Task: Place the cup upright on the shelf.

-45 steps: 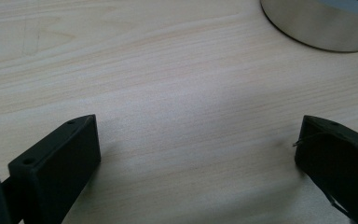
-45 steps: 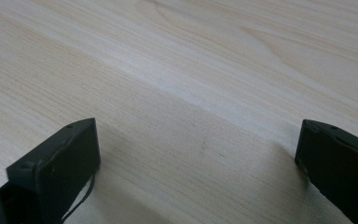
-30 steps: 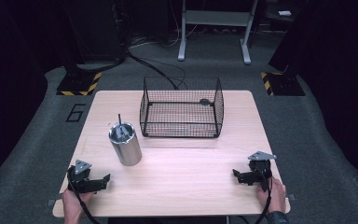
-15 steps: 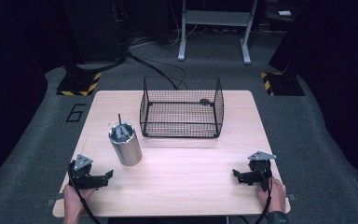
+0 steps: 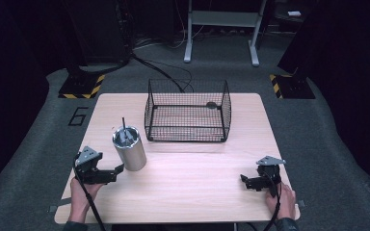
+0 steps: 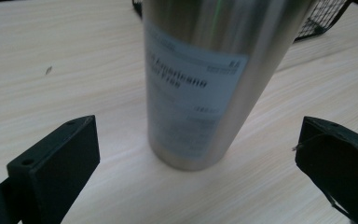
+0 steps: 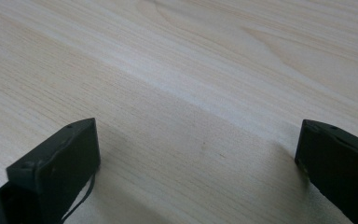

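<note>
A pale wooden table stands on a grey floor, with a black wire basket near the middle of its far edge. A steel canister stands upright toward the table's left edge, closer to the near side than the basket and apart from it; a thin dark rod rises from its open top in the high view.

The left gripper sits low by the near left corner, held by a hand that comes in over the near edge. Its fingers point toward the canister's base and stop just short of it. The left gripper view brings out what the high view cannot: the canister carries a white printed label, its text blurred, and the two black fingers stand wide apart with the canister's base between and beyond them, no contact showing. A corner of the basket shows behind.

The right gripper rests near the near right corner, gripped by the other hand, well apart from the canister and basket. In the right gripper view its fingers are spread wide over bare wood grain, holding nothing.
</note>
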A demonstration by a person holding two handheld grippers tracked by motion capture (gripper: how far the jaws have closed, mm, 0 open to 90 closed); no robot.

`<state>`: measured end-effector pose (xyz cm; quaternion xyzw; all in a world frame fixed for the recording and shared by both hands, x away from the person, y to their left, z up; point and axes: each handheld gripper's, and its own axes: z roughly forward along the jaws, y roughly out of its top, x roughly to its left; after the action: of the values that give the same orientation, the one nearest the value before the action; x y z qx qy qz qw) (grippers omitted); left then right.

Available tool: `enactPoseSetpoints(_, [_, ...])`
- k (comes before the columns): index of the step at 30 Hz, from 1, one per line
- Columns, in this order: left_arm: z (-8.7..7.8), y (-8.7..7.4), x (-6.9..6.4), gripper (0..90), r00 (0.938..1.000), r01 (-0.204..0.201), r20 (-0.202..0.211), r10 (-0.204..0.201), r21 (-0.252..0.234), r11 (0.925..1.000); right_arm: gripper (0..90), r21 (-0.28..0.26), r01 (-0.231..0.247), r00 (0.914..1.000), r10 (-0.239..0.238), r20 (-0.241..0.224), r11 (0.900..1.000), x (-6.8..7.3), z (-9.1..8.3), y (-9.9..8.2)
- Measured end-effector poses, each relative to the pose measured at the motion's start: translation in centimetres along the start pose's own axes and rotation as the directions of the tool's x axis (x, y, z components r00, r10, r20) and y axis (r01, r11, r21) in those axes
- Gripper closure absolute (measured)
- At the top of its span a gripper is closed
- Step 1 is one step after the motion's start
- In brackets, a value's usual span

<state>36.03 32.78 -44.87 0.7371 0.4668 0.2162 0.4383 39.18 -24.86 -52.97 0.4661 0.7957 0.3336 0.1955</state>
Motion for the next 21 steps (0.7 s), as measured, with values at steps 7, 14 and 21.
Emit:
enactPoseSetpoints(7, [0.6,1.9,-0.6,0.0,0.9993,-0.027,0.025,0.028,-0.032,0.9991,0.0,-0.007,0.000,1.0000,0.000,0.000,1.0000,0.0,0.0,0.0])
enactPoseSetpoints(14, [2.2,3.0,-0.3,0.0,0.9989,-0.023,0.038,0.025,-0.051,0.9984,0.0,-0.007,0.001,1.0000,-0.001,-0.001,1.0000,0.0,0.0,0.0])
enactPoseSetpoints(21, [3.5,4.0,-0.1,0.0,0.9976,-0.010,0.068,0.016,-0.083,0.9965,0.0,-0.003,0.008,1.0000,-0.008,-0.003,1.0000,-0.1,0.0,0.0])
